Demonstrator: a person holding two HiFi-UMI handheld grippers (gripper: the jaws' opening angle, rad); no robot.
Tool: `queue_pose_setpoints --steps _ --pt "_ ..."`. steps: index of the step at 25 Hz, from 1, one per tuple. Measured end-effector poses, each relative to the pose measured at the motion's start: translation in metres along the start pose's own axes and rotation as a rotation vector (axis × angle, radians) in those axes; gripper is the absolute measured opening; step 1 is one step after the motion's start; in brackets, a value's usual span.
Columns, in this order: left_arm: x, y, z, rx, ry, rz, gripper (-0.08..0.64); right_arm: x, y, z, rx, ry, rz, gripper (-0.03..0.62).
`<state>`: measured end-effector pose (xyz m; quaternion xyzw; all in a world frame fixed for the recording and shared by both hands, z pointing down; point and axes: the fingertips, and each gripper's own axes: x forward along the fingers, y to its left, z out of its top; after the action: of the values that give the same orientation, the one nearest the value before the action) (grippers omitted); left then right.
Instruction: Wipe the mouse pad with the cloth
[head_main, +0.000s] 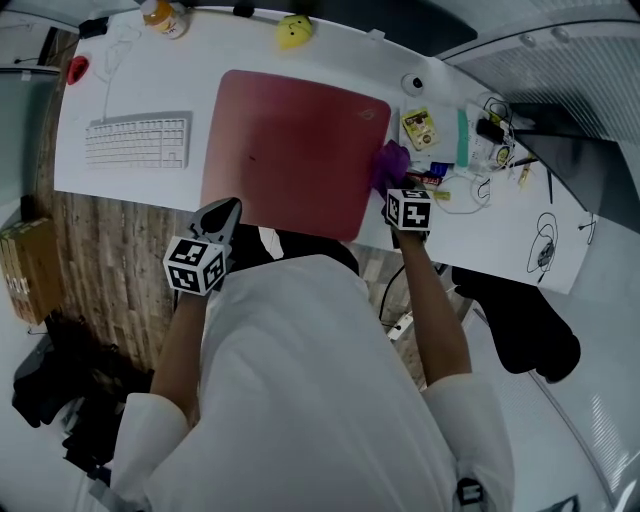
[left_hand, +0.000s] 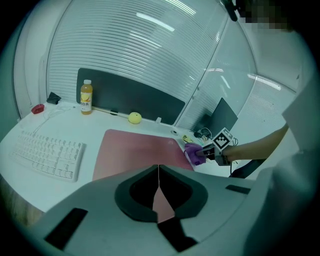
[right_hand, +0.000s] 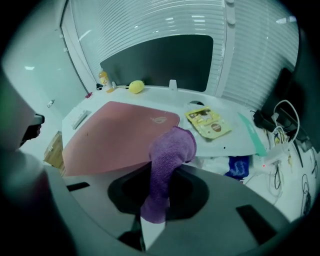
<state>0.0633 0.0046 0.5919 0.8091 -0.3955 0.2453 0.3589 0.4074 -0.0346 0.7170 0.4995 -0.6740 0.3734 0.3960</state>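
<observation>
A large dusty-red mouse pad (head_main: 290, 150) lies in the middle of the white desk (head_main: 130, 80). At its right edge my right gripper (head_main: 396, 187) is shut on a purple cloth (head_main: 390, 165), which hangs out of the jaws over the pad's near right corner (right_hand: 167, 165). The pad (right_hand: 115, 137) fills the left of the right gripper view. My left gripper (head_main: 222, 212) hovers at the pad's front left corner, jaws closed together with nothing between them (left_hand: 158, 180). From the left gripper view, the pad (left_hand: 135, 150) and the purple cloth (left_hand: 194, 152) show ahead.
A white keyboard (head_main: 138, 141) lies left of the pad. A yellow toy (head_main: 292, 32) and a juice bottle (head_main: 165, 18) stand at the desk's far edge. Right of the pad sit a yellow packet (head_main: 420, 126), cables (head_main: 490, 130) and small clutter.
</observation>
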Motion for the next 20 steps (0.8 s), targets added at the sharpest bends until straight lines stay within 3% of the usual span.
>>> queue_pose_setpoints --steps 8,13,20 --pt "-0.008 0.022 0.000 -0.035 -0.002 -0.002 0.020 0.019 -0.010 0.026 -0.012 0.064 -0.088 0.074" --pt "-0.024 0.046 -0.009 -0.074 0.007 0.023 0.020 0.044 0.009 0.039 -0.037 0.135 -0.146 0.074" --pt "-0.042 0.086 -0.017 -0.126 0.001 0.052 0.020 0.068 0.049 0.055 -0.072 0.177 -0.152 0.074"
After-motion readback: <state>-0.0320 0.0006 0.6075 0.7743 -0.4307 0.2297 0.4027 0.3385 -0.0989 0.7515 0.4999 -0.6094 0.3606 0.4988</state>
